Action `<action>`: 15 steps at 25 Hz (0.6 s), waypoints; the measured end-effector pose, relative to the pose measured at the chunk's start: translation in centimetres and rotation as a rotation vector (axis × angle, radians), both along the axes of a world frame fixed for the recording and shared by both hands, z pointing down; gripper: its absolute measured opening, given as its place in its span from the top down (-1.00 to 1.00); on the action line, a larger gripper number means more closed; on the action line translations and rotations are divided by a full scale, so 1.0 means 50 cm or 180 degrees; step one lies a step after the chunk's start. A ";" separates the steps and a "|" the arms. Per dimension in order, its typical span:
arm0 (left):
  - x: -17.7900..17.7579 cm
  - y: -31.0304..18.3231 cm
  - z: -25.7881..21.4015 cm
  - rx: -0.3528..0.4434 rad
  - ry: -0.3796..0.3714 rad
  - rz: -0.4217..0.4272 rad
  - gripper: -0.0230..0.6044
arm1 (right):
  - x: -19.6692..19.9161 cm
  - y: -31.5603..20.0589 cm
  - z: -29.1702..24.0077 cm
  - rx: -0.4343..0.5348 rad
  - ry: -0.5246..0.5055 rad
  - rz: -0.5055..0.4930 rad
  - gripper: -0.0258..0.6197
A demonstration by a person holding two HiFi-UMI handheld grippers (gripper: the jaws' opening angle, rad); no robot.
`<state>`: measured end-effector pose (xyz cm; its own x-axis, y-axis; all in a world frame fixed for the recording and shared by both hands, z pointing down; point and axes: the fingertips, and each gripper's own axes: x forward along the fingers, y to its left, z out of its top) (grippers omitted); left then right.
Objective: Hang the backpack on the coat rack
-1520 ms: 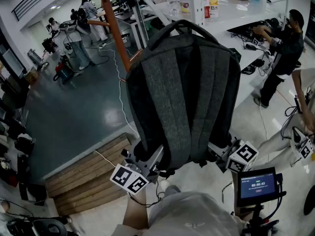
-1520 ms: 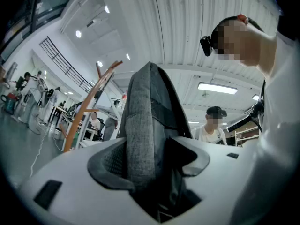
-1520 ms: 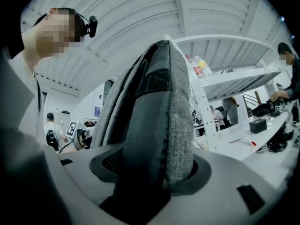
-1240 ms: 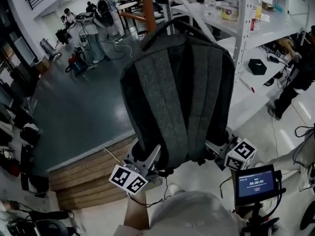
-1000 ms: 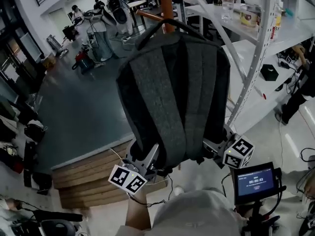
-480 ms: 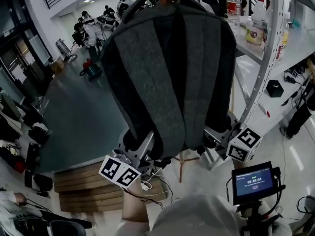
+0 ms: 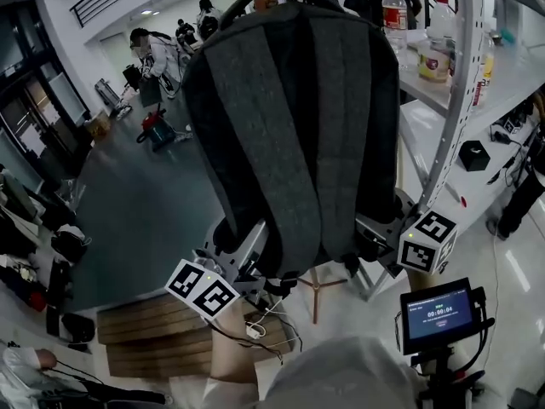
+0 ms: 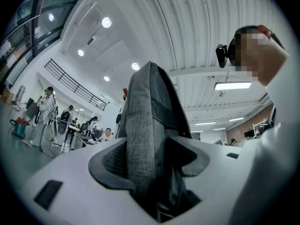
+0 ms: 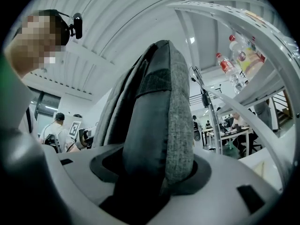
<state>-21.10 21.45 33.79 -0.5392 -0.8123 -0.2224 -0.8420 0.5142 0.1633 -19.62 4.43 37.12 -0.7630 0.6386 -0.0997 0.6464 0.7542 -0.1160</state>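
Open grey floor (image 7: 128, 194) is left clear to the left of the dark grey fabric backpack (image 7: 298, 118), which is held upright in the air. Its right edge is close beside a white perforated metal shelf post (image 7: 456, 100). Its bottom corners are clamped in the widely spread jaws of the left gripper (image 7: 254, 247) and right gripper (image 7: 379, 233).

The backpack (image 7: 298, 126) is raised at the centre, its lower left edge clamped in the left claw (image 7: 245, 252) and its lower right edge in the right claw (image 7: 376, 231). A shelf (image 7: 502, 68) bearing bottles (image 7: 394, 15) is set to its right, wooden steps (image 7: 145, 331) below left.
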 end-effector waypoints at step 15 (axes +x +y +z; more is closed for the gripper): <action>-0.042 0.011 0.069 0.0023 0.0577 -0.0045 0.09 | -0.033 0.010 0.065 0.0078 0.0581 -0.0056 0.08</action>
